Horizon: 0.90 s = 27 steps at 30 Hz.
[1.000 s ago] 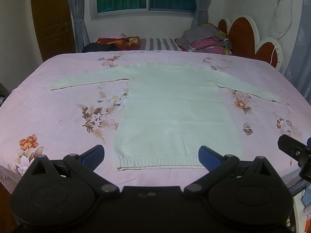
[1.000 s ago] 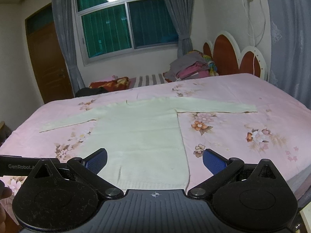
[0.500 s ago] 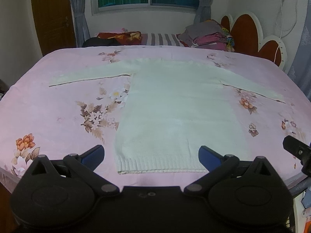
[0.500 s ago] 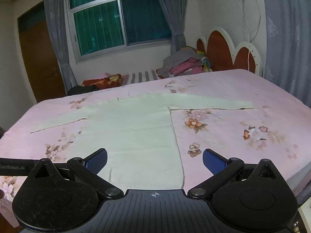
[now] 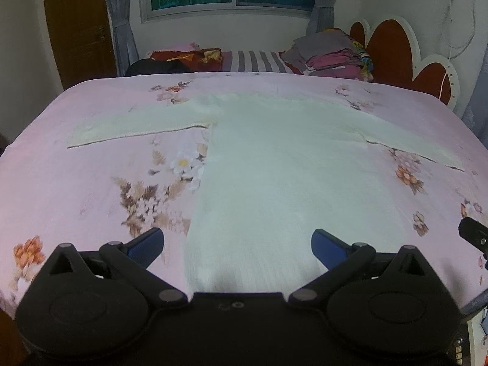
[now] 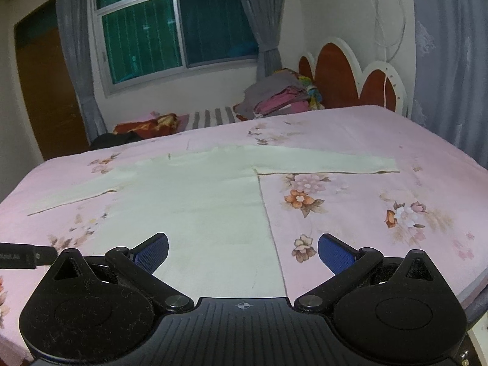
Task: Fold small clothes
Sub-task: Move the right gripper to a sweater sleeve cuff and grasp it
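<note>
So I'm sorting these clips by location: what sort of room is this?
A home bedroom, most likely. A cream sweater lies spread on a bed with a pink floral bedsheet, a scalloped headboard stands at one side, and a stack of folded clothes sits below a curtained window.

From my right hand-held gripper (image 6: 243, 251) I see both blue-padded fingers spread wide with nothing between them, hovering over the lower part of a pale sweater (image 6: 201, 201); it lies flat on the pink floral bed (image 6: 381, 213), sleeves stretched out to both sides; a pile of folded clothes (image 6: 279, 99) sits by the headboard (image 6: 350, 82).
</note>
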{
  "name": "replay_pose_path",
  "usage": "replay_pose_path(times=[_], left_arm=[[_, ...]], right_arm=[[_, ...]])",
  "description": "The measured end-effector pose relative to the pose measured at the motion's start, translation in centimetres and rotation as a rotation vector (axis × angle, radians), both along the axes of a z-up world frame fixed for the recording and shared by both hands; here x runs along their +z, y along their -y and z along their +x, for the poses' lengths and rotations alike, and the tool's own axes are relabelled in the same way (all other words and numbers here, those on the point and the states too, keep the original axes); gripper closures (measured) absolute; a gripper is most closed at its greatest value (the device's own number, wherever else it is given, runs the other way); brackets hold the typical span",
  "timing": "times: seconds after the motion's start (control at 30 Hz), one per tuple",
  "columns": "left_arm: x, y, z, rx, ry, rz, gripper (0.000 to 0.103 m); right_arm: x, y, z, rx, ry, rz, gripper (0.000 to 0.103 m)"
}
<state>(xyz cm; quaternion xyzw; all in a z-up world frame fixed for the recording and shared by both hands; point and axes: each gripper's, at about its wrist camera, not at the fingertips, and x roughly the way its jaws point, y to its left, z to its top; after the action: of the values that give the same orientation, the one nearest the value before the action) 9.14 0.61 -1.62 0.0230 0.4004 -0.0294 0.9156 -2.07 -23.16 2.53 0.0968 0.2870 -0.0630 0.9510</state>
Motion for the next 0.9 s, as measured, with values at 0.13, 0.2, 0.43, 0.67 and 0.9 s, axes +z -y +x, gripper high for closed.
replay_pose_path(times=[0.13,0.2,0.43,0.67,0.9], left_arm=[[-1.0,-0.1,3.3,-0.023,-0.008,-0.002,0.000],[-1.4,-0.3,5.0,-0.034,-0.014,-0.005,0.000],[-2.3,-0.9,11.0,-0.048,-0.014,-0.022,0.000],[-2.7,-0.7,15.3,-0.076,0.014,-0.020,0.000],[-3.8,1.0,18.5,-0.071,0.010,-0.024,0.000]], right_arm=[[-0.7,0.5,2.5,-0.013,0.005,0.028,0.000],[-1.0,0.8,3.9,-0.022,0.019,0.053,0.000],[-1.2,0.5,9.6,-0.055,0.003,0.021,0.000],[-1.2,1.6,14.4,-0.121,-0.011,0.001,0.000],[-2.3,5.0,16.9,-0.155,-0.016,0.020,0.000]])
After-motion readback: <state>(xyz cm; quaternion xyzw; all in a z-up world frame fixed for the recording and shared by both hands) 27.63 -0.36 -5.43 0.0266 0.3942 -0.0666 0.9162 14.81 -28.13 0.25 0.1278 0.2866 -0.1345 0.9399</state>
